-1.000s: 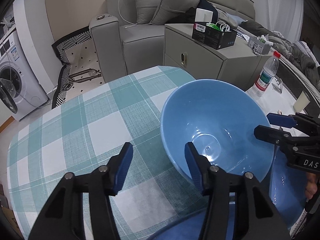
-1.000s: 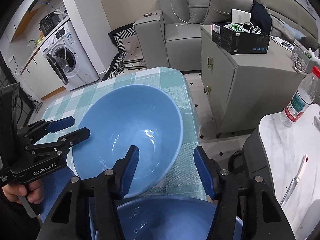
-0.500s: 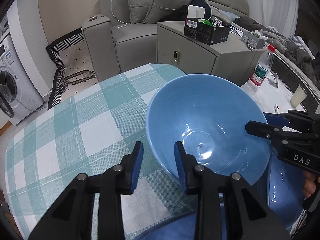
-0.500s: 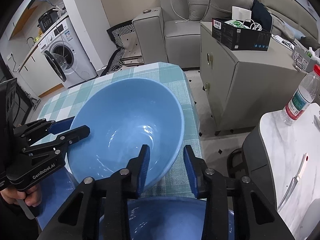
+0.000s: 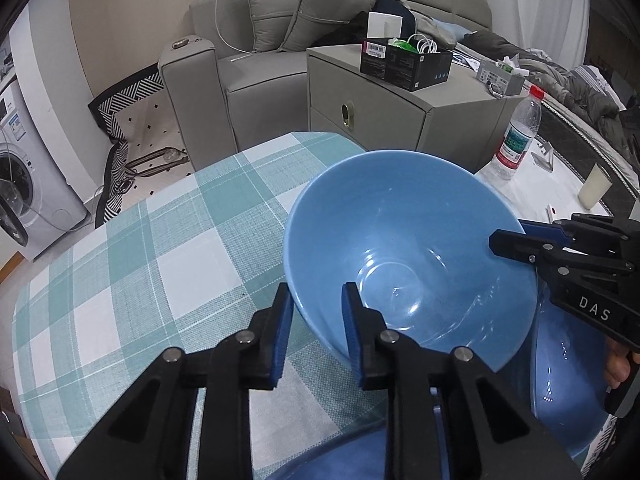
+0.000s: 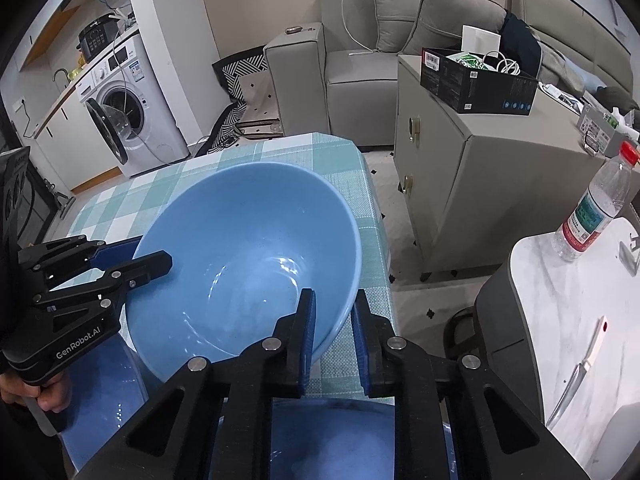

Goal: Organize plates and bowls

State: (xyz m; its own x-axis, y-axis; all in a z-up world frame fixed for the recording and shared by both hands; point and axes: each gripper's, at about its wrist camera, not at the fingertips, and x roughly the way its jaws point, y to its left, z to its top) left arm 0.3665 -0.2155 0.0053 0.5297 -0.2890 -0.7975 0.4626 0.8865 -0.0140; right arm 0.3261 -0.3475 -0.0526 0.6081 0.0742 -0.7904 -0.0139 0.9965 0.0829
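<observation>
While the left gripper (image 5: 316, 320) clamps the blue bowl (image 5: 404, 256) at lower centre, the right gripper (image 6: 334, 328) is closing on its opposite rim, above the checked tabletop (image 5: 160, 256).

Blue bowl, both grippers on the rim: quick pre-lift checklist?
1. Left gripper on the rim of the blue bowl: ok, one finger inside the wall, one outside.
2. Right gripper on the opposite rim: jaws closing, wall between the fingers; full clamp cannot tell.
3. Bowl level: not ok, it tilts, mouth facing the cameras.
4. Bowl empty: ok, only glare inside.
5. Dishes below: other blue dishes lie close under the bowl; contact cannot tell.
6. Checked tablecloth past the bowl: ok, bare there.
</observation>
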